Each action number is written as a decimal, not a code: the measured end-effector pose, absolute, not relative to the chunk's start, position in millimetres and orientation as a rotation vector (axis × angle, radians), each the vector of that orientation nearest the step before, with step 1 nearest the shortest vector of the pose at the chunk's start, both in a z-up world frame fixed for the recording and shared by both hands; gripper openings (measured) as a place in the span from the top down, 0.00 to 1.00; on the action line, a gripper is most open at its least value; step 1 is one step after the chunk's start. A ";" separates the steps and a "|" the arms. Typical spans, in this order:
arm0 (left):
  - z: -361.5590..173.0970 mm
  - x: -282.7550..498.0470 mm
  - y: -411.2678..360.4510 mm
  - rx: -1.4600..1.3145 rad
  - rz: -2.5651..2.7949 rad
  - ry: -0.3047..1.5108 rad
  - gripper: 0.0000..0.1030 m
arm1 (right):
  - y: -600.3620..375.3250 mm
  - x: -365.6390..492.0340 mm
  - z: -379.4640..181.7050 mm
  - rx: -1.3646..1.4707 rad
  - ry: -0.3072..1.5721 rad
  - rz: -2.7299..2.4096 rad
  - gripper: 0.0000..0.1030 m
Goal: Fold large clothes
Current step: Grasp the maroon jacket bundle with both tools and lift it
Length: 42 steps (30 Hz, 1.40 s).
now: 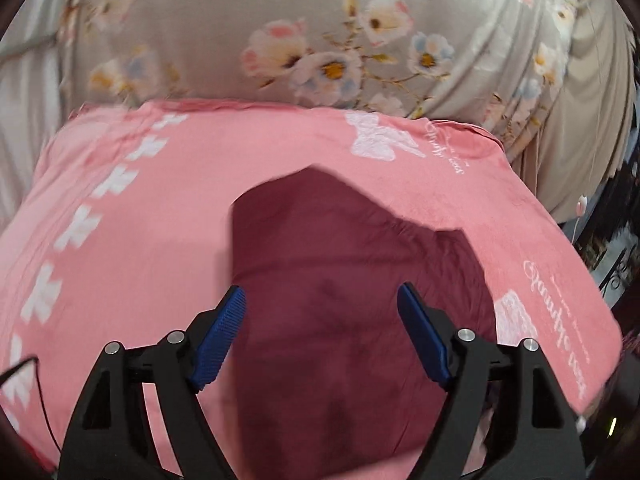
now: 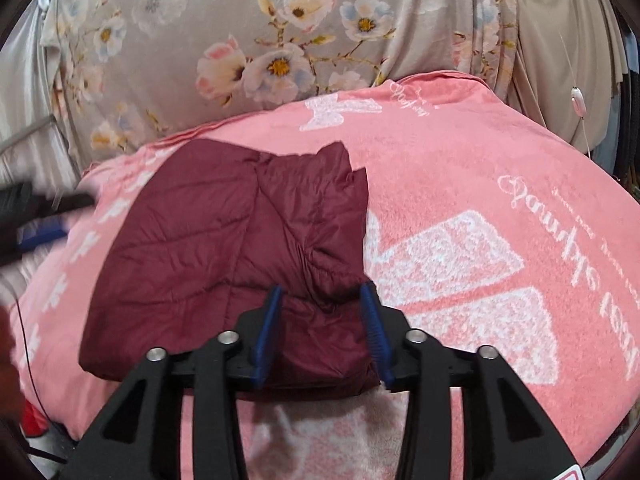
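Observation:
A dark maroon quilted jacket (image 2: 224,248) lies folded into a compact bundle on a pink blanket (image 2: 460,168). In the left wrist view the jacket (image 1: 344,280) fills the centre, blurred. My left gripper (image 1: 322,300) is open and empty just above the jacket; it also shows blurred at the left edge of the right wrist view (image 2: 40,220). My right gripper (image 2: 320,300) has its blue pads on either side of a thick fold at the jacket's near right edge, closed partway on it.
The pink blanket (image 1: 120,208) with white print covers the surface. Behind it lies a grey floral sheet (image 2: 240,40), with beige draped fabric (image 1: 592,128) at the right. A thin cord with a small switch (image 2: 578,104) hangs at the right.

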<state>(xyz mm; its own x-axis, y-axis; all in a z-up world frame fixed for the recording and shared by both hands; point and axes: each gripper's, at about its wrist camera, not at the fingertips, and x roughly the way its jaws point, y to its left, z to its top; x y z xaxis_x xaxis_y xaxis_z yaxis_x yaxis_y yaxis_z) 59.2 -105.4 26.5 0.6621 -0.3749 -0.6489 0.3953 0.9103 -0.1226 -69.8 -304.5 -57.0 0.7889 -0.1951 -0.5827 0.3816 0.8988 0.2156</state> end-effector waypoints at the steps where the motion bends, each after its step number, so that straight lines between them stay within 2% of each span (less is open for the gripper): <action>1: 19.9 54.4 -89.0 -0.007 -0.424 0.764 0.25 | -306.1 -69.1 -54.4 0.341 0.578 -0.316 0.45; 7: -30.1 68.1 -48.6 -0.194 -0.376 0.946 0.25 | -322.6 -49.6 -50.0 0.409 0.579 -0.327 0.35; 12: -52.0 83.8 -45.8 -0.378 -0.460 1.040 0.25 | -342.0 -29.6 -67.2 0.535 0.622 -0.321 0.33; 15: -59.2 87.4 -55.6 -0.412 -0.505 1.057 0.24 | -352.9 -22.0 -81.0 0.615 0.638 -0.317 0.31; 23: -84.7 105.7 -70.8 -0.451 -0.545 1.109 0.09 | -362.5 -12.1 -101.1 0.691 0.663 -0.287 0.21; 27: -89.2 108.0 -76.4 -0.443 -0.557 1.093 0.07 | -365.5 -7.9 -110.3 0.747 0.664 -0.262 0.17; 33: -89.8 110.5 -85.5 -0.381 -0.582 1.049 0.05 | -361.0 2.8 -108.7 0.744 0.674 -0.231 0.15; 35: -88.8 110.3 -88.2 -0.365 -0.592 1.038 0.06 | -359.8 7.3 -108.4 0.755 0.678 -0.201 0.19; 37: -87.5 110.8 -88.4 -0.366 -0.605 1.033 0.10 | -359.4 11.9 -108.4 0.782 0.680 -0.152 0.38; 38: -86.1 110.9 -88.3 -0.366 -0.612 1.031 0.16 | -357.7 14.1 -107.2 0.791 0.682 -0.132 0.42; 39: -83.4 110.5 -87.2 -0.364 -0.621 1.025 0.19 | -355.2 14.8 -104.3 0.784 0.681 -0.126 0.51; 40: -80.7 109.5 -86.0 -0.358 -0.624 1.021 0.27 | -352.7 14.9 -100.1 0.767 0.678 -0.125 0.59; 42: -70.9 107.4 -84.2 -0.339 -0.641 1.006 0.39 | -346.2 13.4 -86.8 0.725 0.666 -0.118 0.71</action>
